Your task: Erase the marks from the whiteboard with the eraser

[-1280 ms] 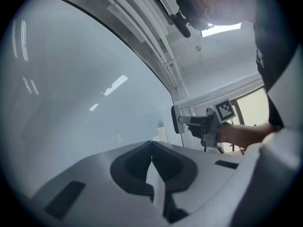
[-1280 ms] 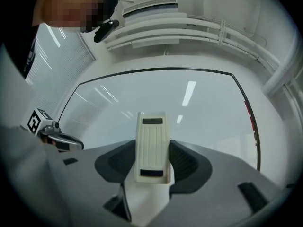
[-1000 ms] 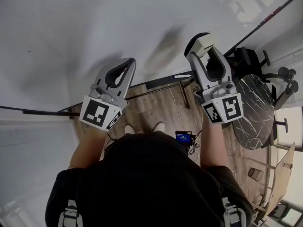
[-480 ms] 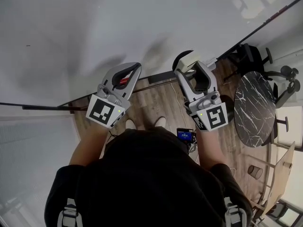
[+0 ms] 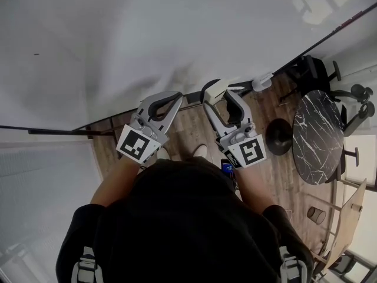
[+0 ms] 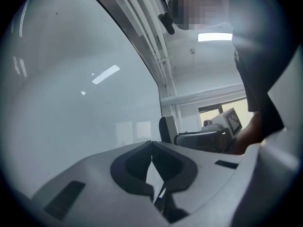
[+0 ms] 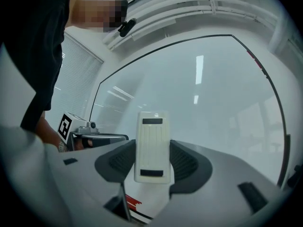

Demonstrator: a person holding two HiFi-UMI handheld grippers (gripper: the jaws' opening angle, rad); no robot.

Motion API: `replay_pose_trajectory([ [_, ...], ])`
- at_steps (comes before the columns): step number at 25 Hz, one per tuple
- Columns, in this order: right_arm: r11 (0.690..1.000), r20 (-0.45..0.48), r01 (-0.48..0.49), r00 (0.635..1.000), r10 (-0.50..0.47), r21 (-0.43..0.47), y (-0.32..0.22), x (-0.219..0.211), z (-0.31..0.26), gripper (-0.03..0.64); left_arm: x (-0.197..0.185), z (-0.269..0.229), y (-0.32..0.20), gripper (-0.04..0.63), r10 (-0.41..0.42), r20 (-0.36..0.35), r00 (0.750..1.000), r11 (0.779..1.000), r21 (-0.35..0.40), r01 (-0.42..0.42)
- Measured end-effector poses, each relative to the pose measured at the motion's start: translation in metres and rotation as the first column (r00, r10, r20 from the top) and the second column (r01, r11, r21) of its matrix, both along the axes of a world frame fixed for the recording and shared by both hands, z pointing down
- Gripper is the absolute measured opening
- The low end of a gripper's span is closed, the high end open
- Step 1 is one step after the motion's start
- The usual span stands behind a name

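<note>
Jaws of the right gripper (image 7: 152,151) clamp the eraser (image 7: 151,131) by its long sides; those of the left gripper (image 6: 151,145) meet at the tips, holding nothing. The whiteboard (image 5: 147,34) fills the head view from 9 to 2 o'clock, nearly clean. The cream eraser stands at the right gripper's 12 o'clock; contact with the board cannot be told. It looks light, with a stiff ribbed back, so this side hold suits it. One tiny dark mark (image 5: 35,54) sits at 10 o'clock.

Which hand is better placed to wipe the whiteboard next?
The right. The right gripper has its jaws shut on the eraser, facing the whiteboard. The left gripper has its jaws together on nothing, so it could not wipe.
</note>
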State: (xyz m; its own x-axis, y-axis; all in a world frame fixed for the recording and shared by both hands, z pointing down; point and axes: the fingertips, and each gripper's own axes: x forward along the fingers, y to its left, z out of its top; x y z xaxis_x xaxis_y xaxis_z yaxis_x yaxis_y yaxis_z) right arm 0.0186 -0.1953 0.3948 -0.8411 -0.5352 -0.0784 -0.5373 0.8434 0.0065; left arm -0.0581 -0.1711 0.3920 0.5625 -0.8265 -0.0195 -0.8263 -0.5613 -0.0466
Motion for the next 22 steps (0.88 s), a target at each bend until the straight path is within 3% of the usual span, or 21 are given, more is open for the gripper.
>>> replay_pose_trajectory([
  [11, 1.000, -0.032, 0.010, 0.999, -0.011, -0.023, 0.008, -0.012, 0.026, 0.222, -0.009, 0.028, 0.009, 0.005, -0.016, -0.003, 1.000, 0.999, -0.050, 0.016],
  [22, 1.000, -0.046, 0.019, 0.999, -0.020, -0.019, 0.009, -0.015, 0.026, 0.222, -0.007, 0.025, 0.011, 0.005, -0.006, -0.011, 1.000, 0.999, -0.044, 0.005],
])
